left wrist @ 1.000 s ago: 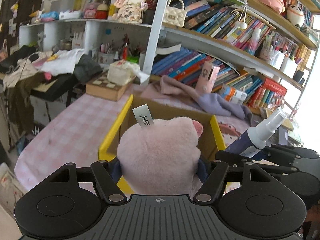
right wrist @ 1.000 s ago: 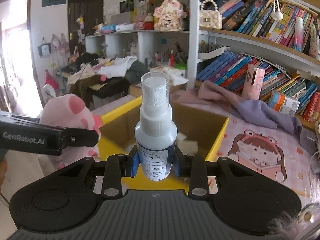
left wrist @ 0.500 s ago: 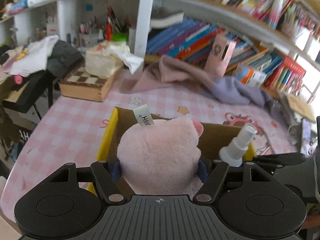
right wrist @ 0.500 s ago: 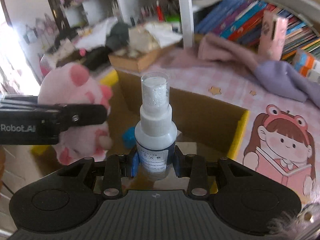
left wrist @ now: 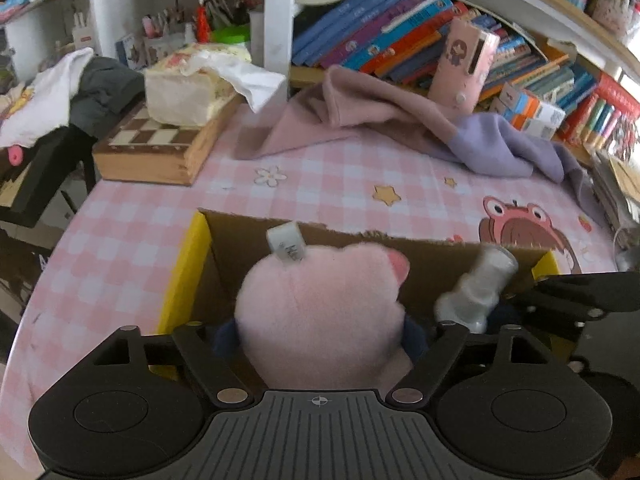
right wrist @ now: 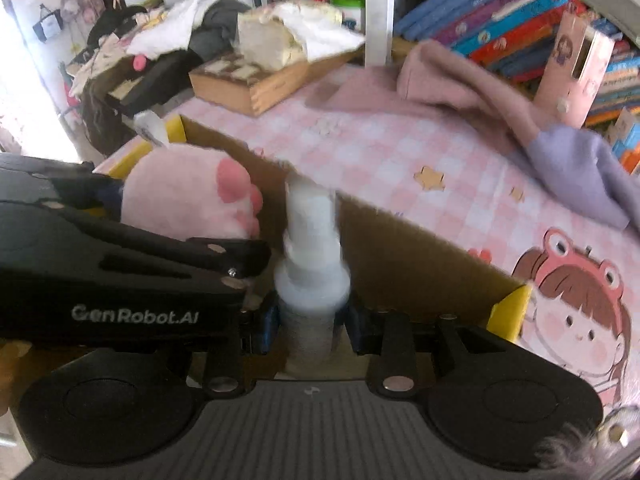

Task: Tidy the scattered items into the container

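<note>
My left gripper is shut on a pink plush toy with a white tag, held over the yellow-rimmed cardboard box. The toy also shows in the right wrist view, its paw pads facing up. My right gripper has its jaws spread a little wider than the white spray bottle, which is blurred and sinking between them into the box. The bottle shows tilted in the left wrist view, beside the right gripper's black finger.
The box stands on a pink checked tablecloth. A pink and lilac cloth lies behind it, a wooden chess box with a tissue pack at back left, and bookshelves along the back.
Both grippers have tipped down and lowered over the box. The right jaws have parted and the spray bottle is slipping down, now blurred. The left gripper still holds the plush.
</note>
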The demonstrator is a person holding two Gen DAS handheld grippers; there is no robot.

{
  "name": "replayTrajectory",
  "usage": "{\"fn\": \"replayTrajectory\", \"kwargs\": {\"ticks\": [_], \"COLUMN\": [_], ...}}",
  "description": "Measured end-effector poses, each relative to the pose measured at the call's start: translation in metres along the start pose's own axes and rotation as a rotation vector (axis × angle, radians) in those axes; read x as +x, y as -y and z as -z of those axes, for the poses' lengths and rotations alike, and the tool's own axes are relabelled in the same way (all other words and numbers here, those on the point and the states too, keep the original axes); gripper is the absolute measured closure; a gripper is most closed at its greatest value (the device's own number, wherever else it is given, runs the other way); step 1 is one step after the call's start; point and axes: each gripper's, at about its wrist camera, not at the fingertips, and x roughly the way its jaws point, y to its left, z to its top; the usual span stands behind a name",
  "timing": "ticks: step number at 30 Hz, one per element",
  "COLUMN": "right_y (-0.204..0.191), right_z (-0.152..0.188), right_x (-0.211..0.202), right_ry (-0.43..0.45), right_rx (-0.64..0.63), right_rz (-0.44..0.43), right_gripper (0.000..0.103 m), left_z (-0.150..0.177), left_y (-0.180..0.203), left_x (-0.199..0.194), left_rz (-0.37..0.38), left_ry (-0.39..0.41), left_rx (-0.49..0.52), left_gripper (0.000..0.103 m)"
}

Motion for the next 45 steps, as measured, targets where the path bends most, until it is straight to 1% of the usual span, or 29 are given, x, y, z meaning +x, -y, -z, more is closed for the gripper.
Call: {"fn": "replayTrajectory", "kwargs": {"ticks": [2, 6, 7, 10, 17, 20, 23, 28, 36, 40, 45], "right_y": [0.001, 0.001, 0.001, -0.003, -0.013, -0.017, -0.023, -0.034, -0.050, -0.063, -0.073], "right_z": [0.000, 0.003, 0.004, 0.013, 0.043, 0.057, 0.072, 0.106, 0.169, 0.199, 0.236], "right_x": [-0.009, -0.033, -0.040, -0.062, -0.112, -0.135, -0.158, -0.192, -0.230, -0.249, -0.264], "right_ry": [0.042, 0.108, 0.125, 0.179, 0.297, 0.354, 0.416, 0.483, 0.512, 0.527, 0.537], "right_rx": [-0.003, 0.000, 0.001, 0.003, 0.025, 0.049, 0.059, 0.079, 0.151, 0.126, 0.109], "right_rz": [0.000, 0.009, 0.011, 0.021, 0.085, 0.123, 0.170, 0.241, 0.321, 0.376, 0.441], "right_gripper": [0.055, 0.054, 0.053, 0.052, 0.051, 0.051, 0.049, 0.049, 0.049, 0.049, 0.045], "left_z": [-0.001, 0.002, 0.004, 0.013, 0.045, 0.059, 0.073, 0.103, 0.155, 0.176, 0.198], "left_y": [0.001, 0.009, 0.011, 0.017, 0.030, 0.034, 0.039, 0.048, 0.057, 0.066, 0.076], "left_x": [-0.009, -0.035, -0.044, -0.069, -0.130, -0.153, -0.172, -0.196, -0.228, -0.235, -0.240], "left_rz": [-0.013, -0.018, -0.019, -0.022, -0.035, -0.040, -0.032, -0.033, -0.016, 0.000, -0.016], "left_ry": [0.039, 0.117, 0.140, 0.208, 0.368, 0.433, 0.473, 0.497, 0.522, 0.518, 0.505], "left_rx": [0.009, 0.037, 0.045, 0.076, 0.124, 0.118, 0.102, 0.119, 0.081, 0.084, 0.097], "left_gripper": [0.015, 0.013, 0.011, 0.010, 0.008, 0.007, 0.007, 0.007, 0.006, 0.006, 0.006]}}
